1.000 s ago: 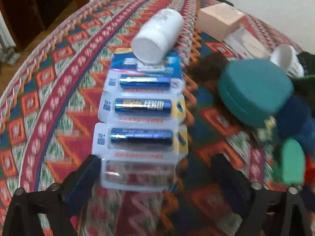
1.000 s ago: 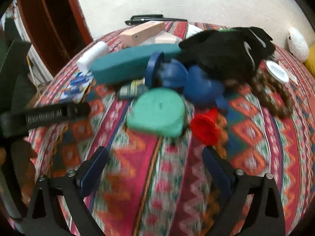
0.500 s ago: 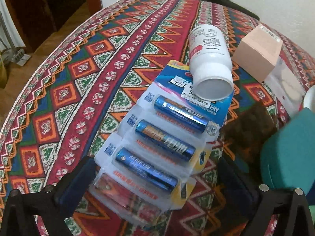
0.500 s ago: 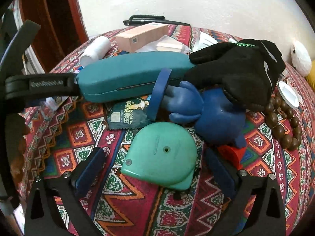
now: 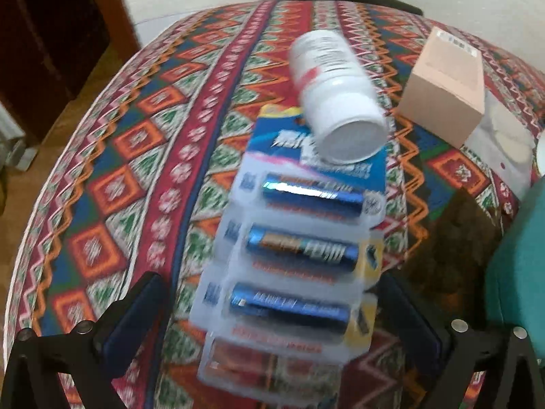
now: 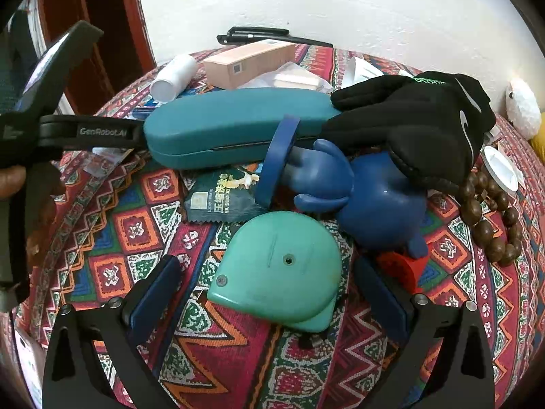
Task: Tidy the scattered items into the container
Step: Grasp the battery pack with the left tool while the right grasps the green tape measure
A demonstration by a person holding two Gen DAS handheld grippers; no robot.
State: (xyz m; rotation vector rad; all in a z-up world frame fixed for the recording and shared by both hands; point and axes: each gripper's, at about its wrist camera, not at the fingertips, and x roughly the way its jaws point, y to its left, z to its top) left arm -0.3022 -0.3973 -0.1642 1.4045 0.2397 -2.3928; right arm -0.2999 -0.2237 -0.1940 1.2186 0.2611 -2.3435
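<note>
Both grippers spread wide: the left gripper (image 5: 272, 310) straddles a battery pack (image 5: 296, 255), the right gripper (image 6: 269, 293) a green tape measure (image 6: 279, 269); closing comes next, likely

Each gripper is a black frame with triangular cut-outs, and its two fingers carry dark blue pads: the left gripper (image 5: 272, 310) and the right gripper (image 6: 269, 293) look alike in this. Round silver screws (image 5: 458, 324) sit at the base of the fingers on both, one pair on each side. In the right wrist view the left gripper shows from the side as a black bar printed with pale letters reading "GenRoboLAI" (image 6: 102, 132), though the last letters are hard to read.
</note>
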